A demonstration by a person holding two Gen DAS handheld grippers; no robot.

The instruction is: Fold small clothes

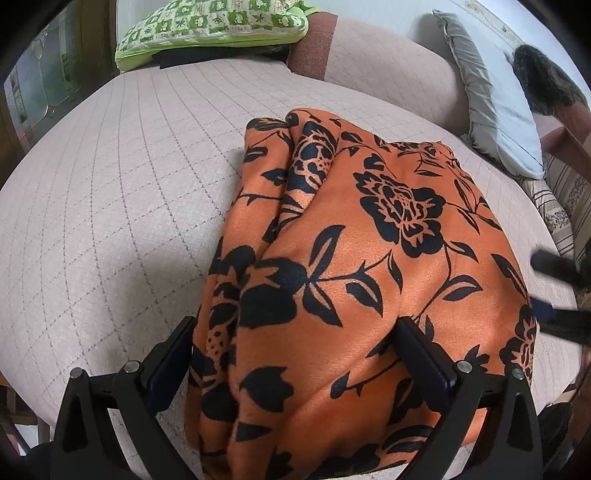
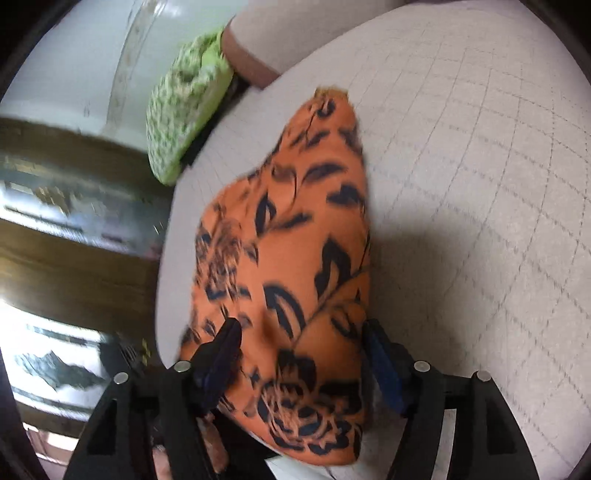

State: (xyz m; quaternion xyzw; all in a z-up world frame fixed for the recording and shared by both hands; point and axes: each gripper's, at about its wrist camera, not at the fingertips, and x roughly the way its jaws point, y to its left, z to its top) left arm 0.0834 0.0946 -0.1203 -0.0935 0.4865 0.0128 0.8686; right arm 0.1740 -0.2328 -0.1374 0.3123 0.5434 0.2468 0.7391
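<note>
My left fingers point(image 1: 295, 325) and right fingers point(image 2: 301, 328) gape wide around the folded orange floral garment point(image 1: 369, 258) on the quilted table point(image 1: 110, 221).

— What sort of place is this?

— A home, a living room or bedroom by the look of it. The work surface is a pale quilted cover point(image 1: 110, 206) with a stitched grid, spread over soft furniture.

— What else says so?

— At the far left lies a green-and-white patterned cushion point(image 1: 210, 26). To the far right a grey pillow point(image 1: 495, 107) leans on a pinkish upholstered backrest point(image 1: 388, 62), with striped floral fabric point(image 1: 561, 206) beside it. A dark wooden cabinet with glass panes point(image 1: 40, 92) stands far left.
</note>
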